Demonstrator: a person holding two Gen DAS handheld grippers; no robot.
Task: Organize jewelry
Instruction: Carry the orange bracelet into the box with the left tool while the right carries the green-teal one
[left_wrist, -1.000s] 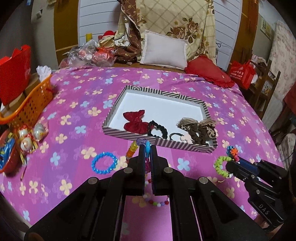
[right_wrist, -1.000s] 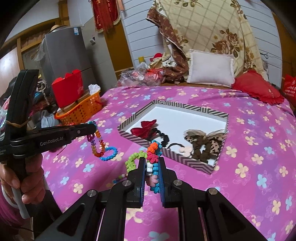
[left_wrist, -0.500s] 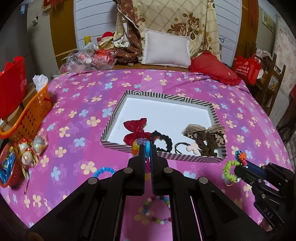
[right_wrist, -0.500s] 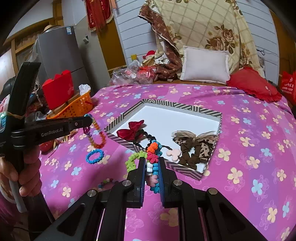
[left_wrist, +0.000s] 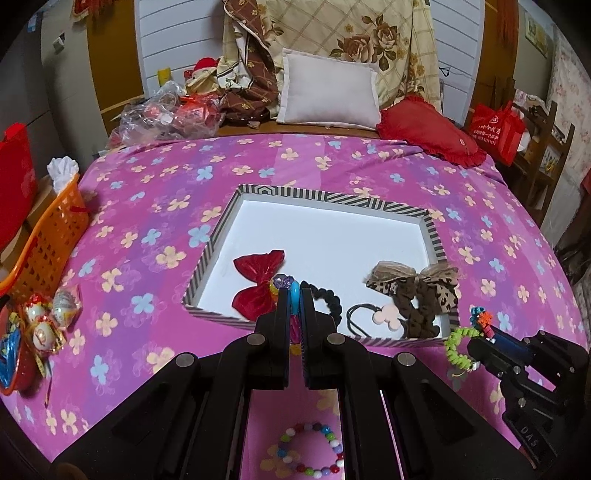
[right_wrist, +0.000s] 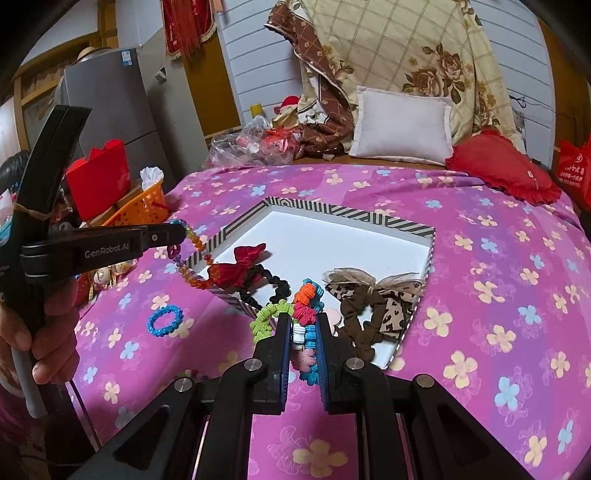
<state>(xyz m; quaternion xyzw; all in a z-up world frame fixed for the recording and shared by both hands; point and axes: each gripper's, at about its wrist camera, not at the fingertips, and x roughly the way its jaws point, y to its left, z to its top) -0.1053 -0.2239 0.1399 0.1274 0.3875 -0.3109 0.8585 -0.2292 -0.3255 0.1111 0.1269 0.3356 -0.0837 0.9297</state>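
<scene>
Glossy plastic bead bracelet on matt flowered cloth bedspread

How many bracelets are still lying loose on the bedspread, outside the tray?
2: a blue bracelet left of the tray, and a multicolored bead bracelet under the left gripper. The gripper bodies may hide others.

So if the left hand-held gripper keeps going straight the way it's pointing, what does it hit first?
Probably the red bow in the striped tray. The left hand-held gripper, shut on a beaded bracelet, points just over the tray's near edge, though depth is hard to judge.
</scene>
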